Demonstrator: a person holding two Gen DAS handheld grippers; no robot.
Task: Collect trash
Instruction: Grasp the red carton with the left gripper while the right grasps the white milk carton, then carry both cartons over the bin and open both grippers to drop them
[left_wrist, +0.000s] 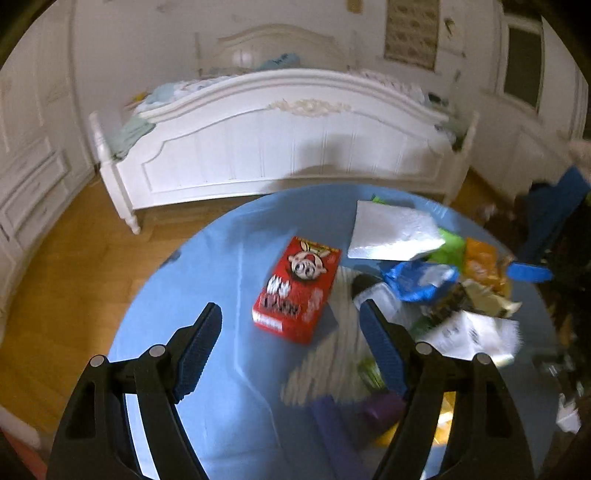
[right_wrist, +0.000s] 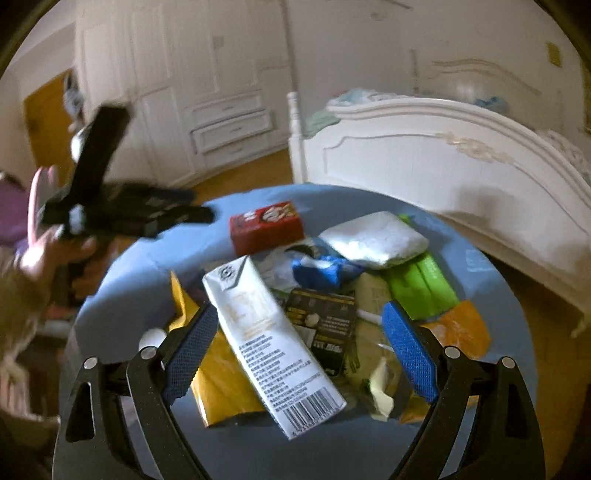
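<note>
On a round table under a light blue cloth lies a heap of trash, with a white bed behind it on the wooden floor. Seen from the left wrist, the left gripper hangs above the cloth with its jaws spread wide and nothing between the blue pads; a red carton with a cartoon face lies flat just ahead of the gap, nearer the right-hand finger, and is not touched by either finger. Beyond and to the right of that finger the pile spreads out: a white folded packet, a blue and white wrapper, green packaging, an orange bag and crumpled white paper, all blurred. From the right wrist, the right gripper also stands wide apart and empty, poised over the heap. A tall white drink carton with a barcode lies slanted across the gap between its fingers, its top end near the left finger and its barcode end lower in the frame; whether the pads touch it cannot be told, though they do not press on it. A dark printed packet lies beside the carton, inside the gap too, and a yellow bag sits beneath the carton. At the left edge of that view a hand holds the other gripper out over the table's rim, apart from the trash.
</note>
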